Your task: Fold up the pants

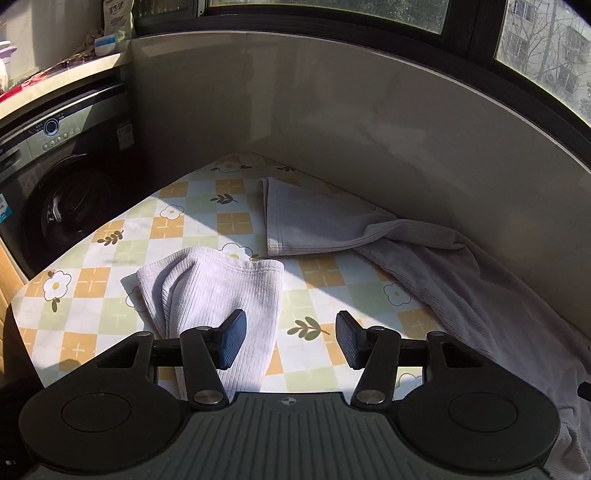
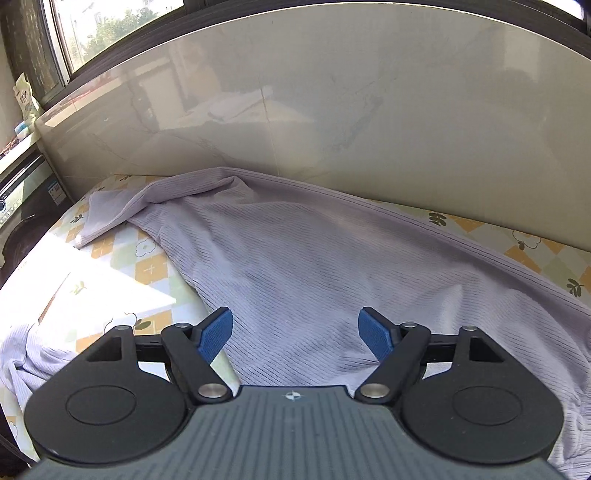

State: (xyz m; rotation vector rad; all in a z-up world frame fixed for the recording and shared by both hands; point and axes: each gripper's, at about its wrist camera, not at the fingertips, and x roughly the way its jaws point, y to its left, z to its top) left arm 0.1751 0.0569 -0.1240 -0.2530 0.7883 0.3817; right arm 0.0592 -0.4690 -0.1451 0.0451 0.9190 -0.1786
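Lying unfolded, one pants, two legs

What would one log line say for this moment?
step: fold pants | left hand-held gripper: open, empty | right hand-held gripper: open, empty | pants: unfolded on table

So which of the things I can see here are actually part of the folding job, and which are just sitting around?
Part of the job:
- pale lilac ribbed pants, spread unfolded over the patterned table cover
- left gripper and right gripper, both open and holding nothing

Just lying about:
- washing machine beside the table
- bag and small items on the counter above it
- window
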